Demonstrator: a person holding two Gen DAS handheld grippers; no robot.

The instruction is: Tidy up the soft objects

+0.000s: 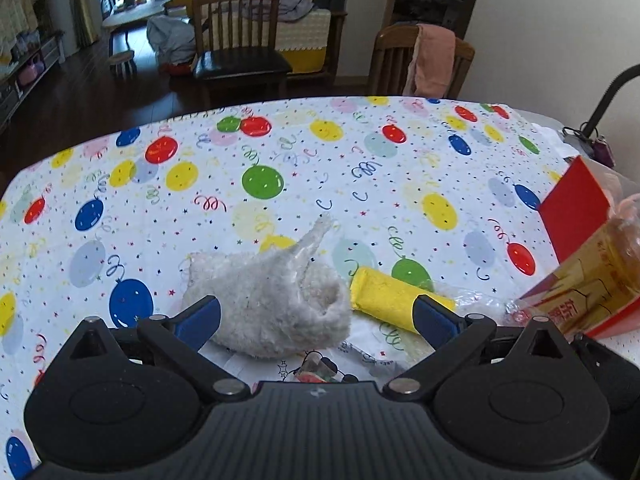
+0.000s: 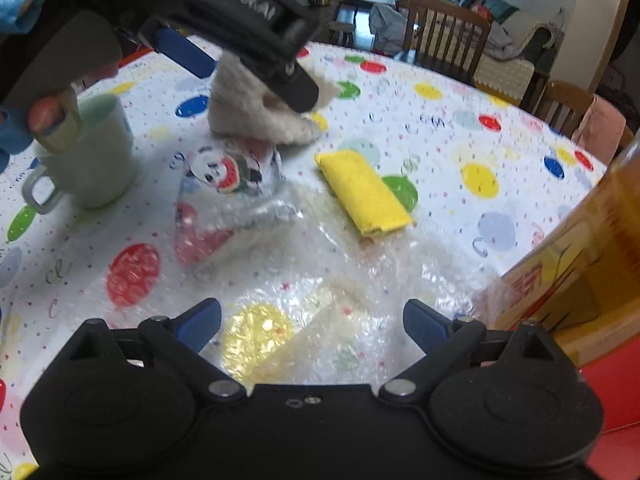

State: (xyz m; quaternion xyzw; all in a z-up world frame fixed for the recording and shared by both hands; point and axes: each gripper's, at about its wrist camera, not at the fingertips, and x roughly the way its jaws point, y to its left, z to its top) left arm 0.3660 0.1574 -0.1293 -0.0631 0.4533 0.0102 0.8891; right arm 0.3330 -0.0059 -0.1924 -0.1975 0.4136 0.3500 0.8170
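Both open — left gripper (image 1: 316, 316) over fluffy toy (image 1: 268, 304)

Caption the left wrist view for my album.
Open jaws straddle a fluffy white plush item beside a rolled yellow cloth on a balloon-print tablecloth.

Fluffy white toy (image 1: 272, 308): shaggy plush
Yellow roll (image 2: 366, 192): matt, napped cloth
Bubble wrap (image 2: 320, 280): clear glossy plastic
Mug (image 2: 94, 156): smooth pale-green plastic
Worktop cover (image 1: 280, 160): smooth printed sheet
Claw (image 1: 316, 314): matt black plastic
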